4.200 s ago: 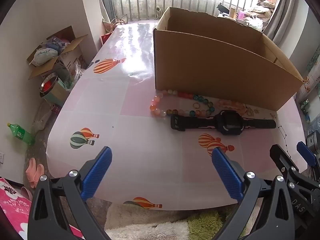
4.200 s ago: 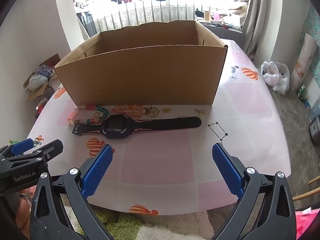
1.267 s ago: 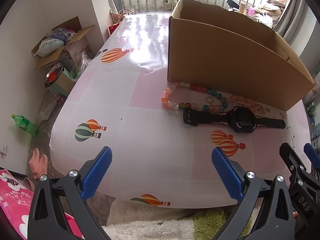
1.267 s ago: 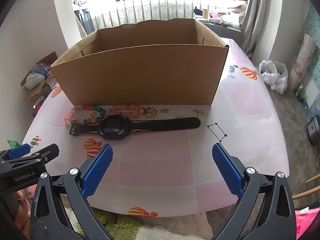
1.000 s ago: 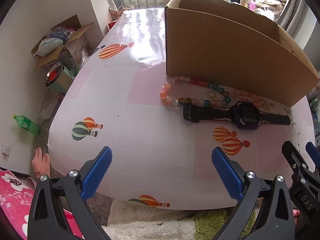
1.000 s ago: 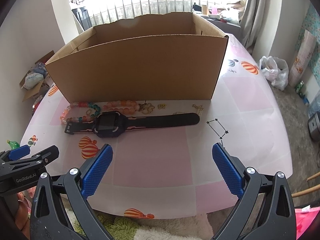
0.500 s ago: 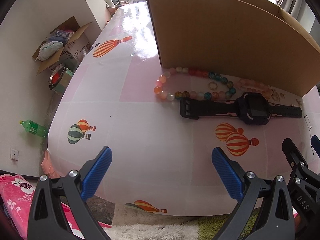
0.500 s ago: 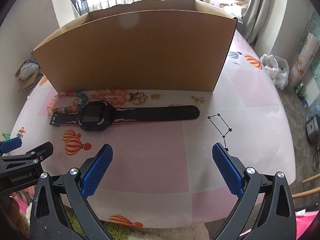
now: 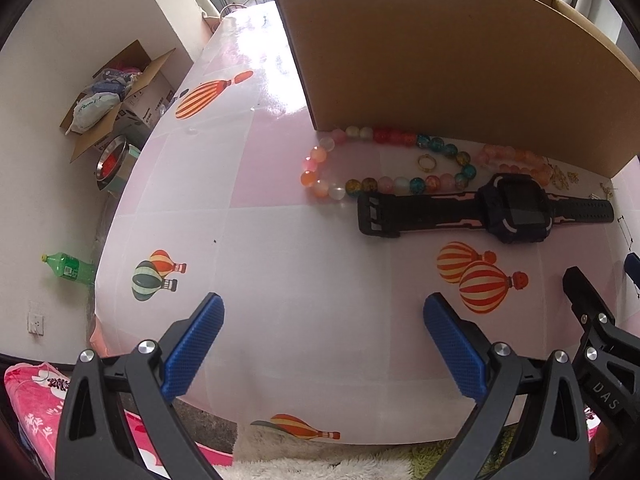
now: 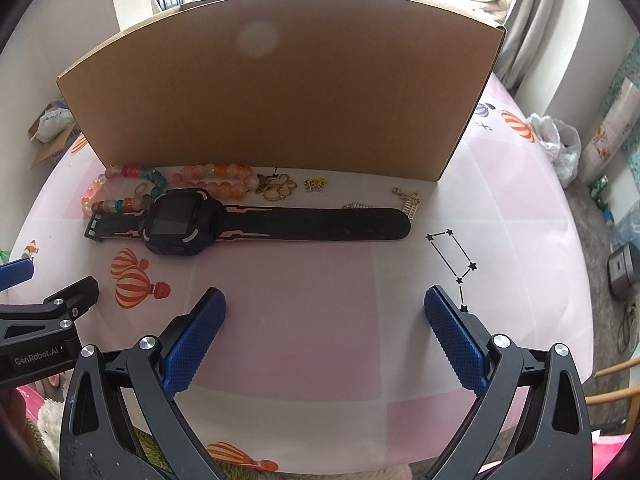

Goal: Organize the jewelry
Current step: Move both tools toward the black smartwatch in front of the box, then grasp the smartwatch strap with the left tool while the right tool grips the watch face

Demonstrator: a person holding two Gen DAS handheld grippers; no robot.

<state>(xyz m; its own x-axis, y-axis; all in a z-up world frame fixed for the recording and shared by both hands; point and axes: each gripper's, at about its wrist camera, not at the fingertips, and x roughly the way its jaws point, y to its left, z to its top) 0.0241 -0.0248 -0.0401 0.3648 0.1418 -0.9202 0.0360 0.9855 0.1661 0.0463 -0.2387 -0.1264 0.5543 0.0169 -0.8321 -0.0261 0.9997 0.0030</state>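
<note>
- Black rubbery strap and a dark square case: the watch (image 10: 240, 224) is lying flat and stretched out on the pink worktop (image 10: 320, 320), just in front of the cardboard box (image 10: 280, 92). It is probably the heaviest piece here; the strap looks likely to flex, so the stiff case seems the surest place to pinch.
- Glassy multicoloured beads: the long bead strand (image 9: 384, 164) is curling beside the box's near wall, touching the strap's buckle end. It is likely limp and slippery, and would sag from whichever bead is nipped.
- A peach bead bracelet (image 10: 218, 180) is resting between watch and box.
- A small gold ring (image 9: 426, 163) is sitting inside the strand's loop; thin and low, it would be hard to catch.
- Gold trinkets (image 10: 280, 188) are lying in a row along the box wall; fine, light, probably snag-prone.
- Left tongs (image 9: 320, 344) and right tongs (image 10: 325, 330) are hovering above the worktop's near edge, jaws spread wide, holding nothing.
</note>
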